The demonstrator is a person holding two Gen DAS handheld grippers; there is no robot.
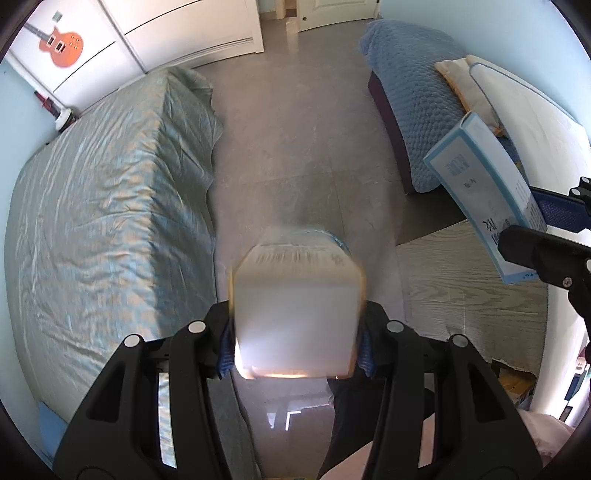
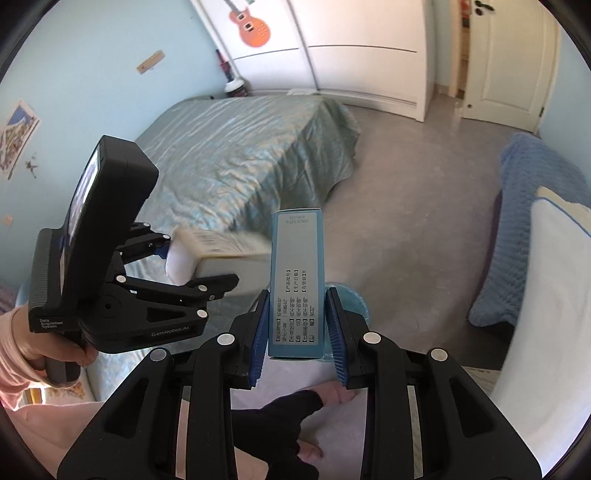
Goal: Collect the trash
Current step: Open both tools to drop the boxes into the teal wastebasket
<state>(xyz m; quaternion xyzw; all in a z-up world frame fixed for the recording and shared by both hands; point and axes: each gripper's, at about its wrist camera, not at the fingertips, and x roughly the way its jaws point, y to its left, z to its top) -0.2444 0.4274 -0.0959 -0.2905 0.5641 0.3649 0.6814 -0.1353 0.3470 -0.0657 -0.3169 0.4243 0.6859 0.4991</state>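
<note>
left wrist view showed the left gripper [image 1: 297, 332] clenched on a white carton [image 1: 295, 295], blurred, its printed end pointing toward twelve o'clock over the grey floor [image 1: 295, 129]; a bed with a green-gold cover [image 1: 110, 184] lay at nine o'clock, a blue quilted blanket [image 1: 413, 110] at two o'clock; at three o'clock the right gripper [image 1: 532, 229] entered from the edge, grasping a pale blue box [image 1: 480, 192] that stood tilted; right wrist view had the right gripper's blue pads [image 2: 260, 332] pressed on both narrow sides of the pale blue box, upright, printed in black characters; at nine o'clock a hand [image 2: 48, 354] in a pink sleeve held the left gripper, the white carton between its fingers and level; at six o'clock a foot in a black sock [image 2: 284, 417] rested on the floor; an orange guitar [image 2: 251, 26] hung on the white wardrobe [image 2: 351, 48] at twelve o'clock.
</note>
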